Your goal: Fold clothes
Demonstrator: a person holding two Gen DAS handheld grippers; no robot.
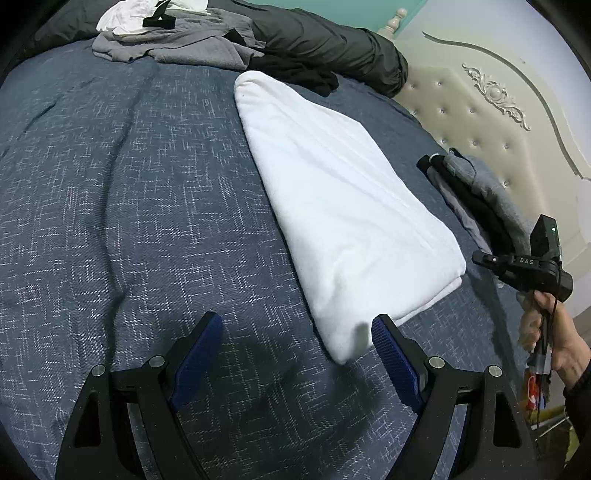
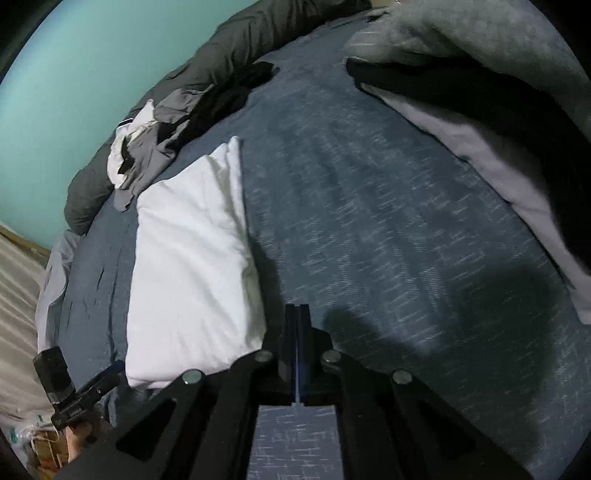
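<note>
Scene: a bed [image 1: 129,192] with a dark blue woven cover is viewed from both wrist cameras; a cream tufted headboard [image 1: 469,122] is seen at 2 o'clock in the left view.
Task item: a white folded garment [image 1: 343,206], thick and soft, is laid flat on the cover as a long rectangle, running from 12 o'clock toward 5 o'clock in the left view; no loose sleeve or hem is seen, so its fold is judged finished.
Left gripper [image 1: 295,325]: jaws are held wide apart and empty, poised just above the cover; the garment's near corner lies just beside the right-hand pad [image 1: 395,362]. Contact cannot be confirmed.
Right gripper [image 2: 297,314]: blue pads are pressed fully together with no cloth between them; it is held over bare cover, just beside the garment's edge at 9 o'clock in its own view.
Reason for posture: both tools are judged to be clear of the cloth because nothing more is needed on this piece.
Unfolded pile: grey, white and black clothes [image 1: 177,33] are heaped at 11 o'clock, against a rolled dark duvet [image 1: 332,44].
Folded stack: grey, black and lilac pieces [image 1: 476,199] are stacked at 3 o'clock, by the headboard.
Obstruction: none is seen between the grippers and the pile; only open cover lies between.
</note>
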